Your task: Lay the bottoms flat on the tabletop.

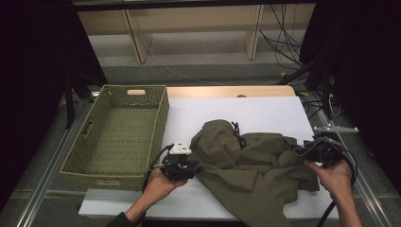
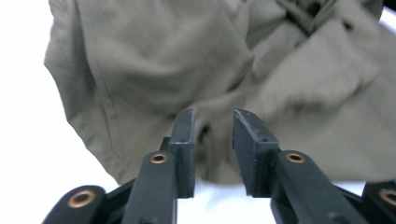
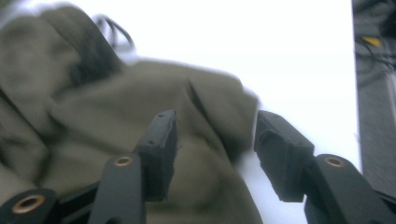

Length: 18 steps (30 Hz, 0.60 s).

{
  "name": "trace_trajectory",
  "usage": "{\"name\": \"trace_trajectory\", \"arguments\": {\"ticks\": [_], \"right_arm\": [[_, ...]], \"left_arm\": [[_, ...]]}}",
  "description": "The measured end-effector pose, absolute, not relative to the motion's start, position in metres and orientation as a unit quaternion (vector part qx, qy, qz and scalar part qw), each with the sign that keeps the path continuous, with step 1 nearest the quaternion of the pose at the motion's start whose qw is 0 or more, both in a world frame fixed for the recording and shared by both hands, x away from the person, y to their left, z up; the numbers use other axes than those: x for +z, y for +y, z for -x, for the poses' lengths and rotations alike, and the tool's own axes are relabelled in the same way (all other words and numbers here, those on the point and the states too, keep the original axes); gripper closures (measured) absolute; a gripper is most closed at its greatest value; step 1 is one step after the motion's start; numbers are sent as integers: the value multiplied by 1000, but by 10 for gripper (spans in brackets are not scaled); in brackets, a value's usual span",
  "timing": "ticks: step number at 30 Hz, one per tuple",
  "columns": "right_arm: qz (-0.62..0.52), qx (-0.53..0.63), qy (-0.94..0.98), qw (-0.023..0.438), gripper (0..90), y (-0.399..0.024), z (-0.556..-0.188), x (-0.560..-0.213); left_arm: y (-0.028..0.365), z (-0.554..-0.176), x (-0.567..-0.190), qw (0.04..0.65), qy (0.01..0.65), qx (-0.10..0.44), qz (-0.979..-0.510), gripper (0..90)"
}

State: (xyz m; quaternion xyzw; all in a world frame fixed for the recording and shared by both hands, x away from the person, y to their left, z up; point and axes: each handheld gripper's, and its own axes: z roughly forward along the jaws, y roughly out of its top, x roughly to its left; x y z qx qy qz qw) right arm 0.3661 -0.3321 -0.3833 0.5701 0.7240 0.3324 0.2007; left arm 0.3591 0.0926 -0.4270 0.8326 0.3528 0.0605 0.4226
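**Soft olive garment lying crumpled between two parted grippers**

At nine o'clock on the table (image 1: pixel 189 203), the woven basket (image 1: pixel 161 124) is sitting empty, well apart from the right hand and just beside the left one. Moving rightward, the left gripper (image 1: pixel 193 166) is pointing toward three o'clock at the near-left edge of the olive garment (image 1: pixel 246 165). Its jaws are standing partly open, with a fold of cloth lying between them but not being pressed. The garment is sprawling across the table's middle and toward five o'clock, bunched and hanging over the near edge. At three o'clock, the right gripper (image 1: pixel 302 150) is hovering at the cloth's right edge, jaws open wider and gripping nothing.

In my judgement the garment is going to handle as light, limp and non-slippery: it is sagging wherever unsupported, so a single pinch is likely to leave most of it trailing. A seam, hem or thick fold is offering the surest hold, ideally one at each end.

The high view is showing the basket, both hands and the garment's full spread. The left gripper view (image 2: pixel 212 140) is revealing a stitched seam on the garment (image 2: pixel 154 70) and the fold sitting between the jaws. The right gripper view (image 3: pixel 215 149) is showing a raised corner of the garment (image 3: pixel 140 93) sitting between its open jaws, plus a dark drawcord (image 3: pixel 109 28) at eleven o'clock, though blurred.
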Motion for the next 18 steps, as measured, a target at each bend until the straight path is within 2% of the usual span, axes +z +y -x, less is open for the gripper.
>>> {"name": "trace_trajectory", "arguments": {"ticks": [5, 7, 9, 11, 12, 18], "right_arm": [[-560, 306, 745, 195, 494, -305, -398, -389], [-565, 279, 752, 194, 543, -297, -411, -401], [-562, 253, 763, 193, 684, -292, -417, -414], [-560, 237, 769, 199, 817, -292, -414, -420], [-559, 239, 769, 197, 851, -294, -412, -420], [-559, 247, 768, 190, 880, -303, -377, -422]], "left_arm": [[87, -370, -419, 429, 373, 78, -819, 529], [84, -374, -420, 426, 377, 84, -819, 507], [83, -379, -422, 423, 386, 88, -815, 470], [83, -382, -424, 415, 392, 91, -816, 450], [83, -384, -425, 414, 395, 93, -815, 437], [83, -388, -426, 418, 406, 90, -808, 420]]}}
